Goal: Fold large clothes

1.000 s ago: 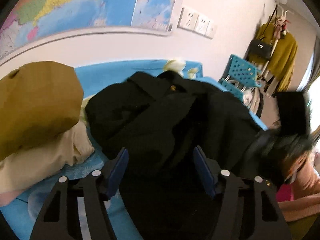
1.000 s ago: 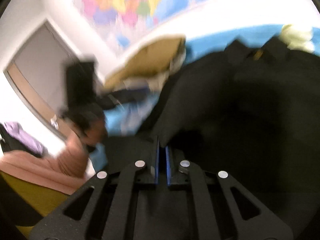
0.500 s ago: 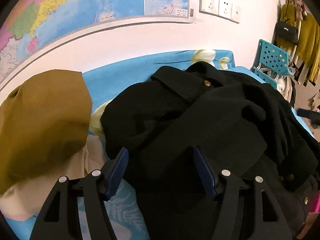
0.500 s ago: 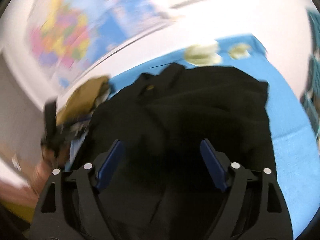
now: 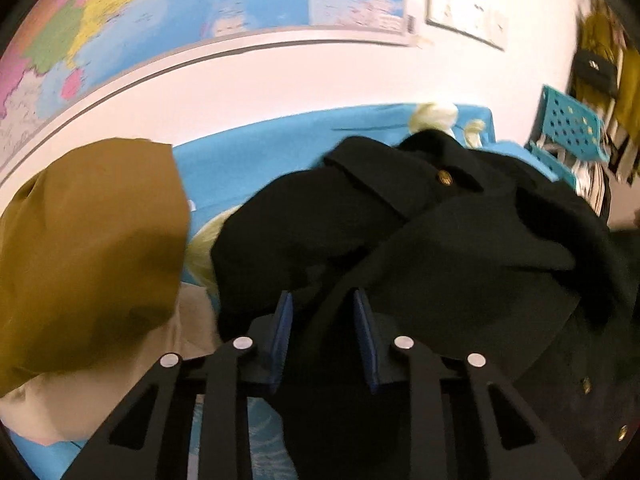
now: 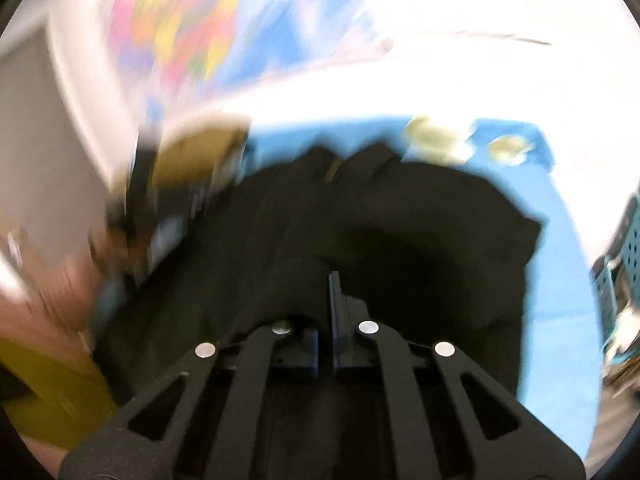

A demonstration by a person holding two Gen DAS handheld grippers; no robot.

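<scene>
A black coat [image 5: 440, 248] with brass buttons is seen heaped and rumpled on a blue bed sheet [image 5: 256, 152], just beside a mustard garment [image 5: 88, 240] lying on a beige one [image 5: 120, 380]. No finished fold is visible; most of the folding is judged to be left. The left tongs [image 5: 322, 336] are closing around a bunched ridge of the coat. The right tongs [image 6: 326, 312] are seen pressed together; whether cloth is pinched cannot be told through the blur.

left gripper [image 5: 322, 336]: black slotted arms, silver rivets, blue pads | right gripper [image 6: 325, 320]: same build
</scene>
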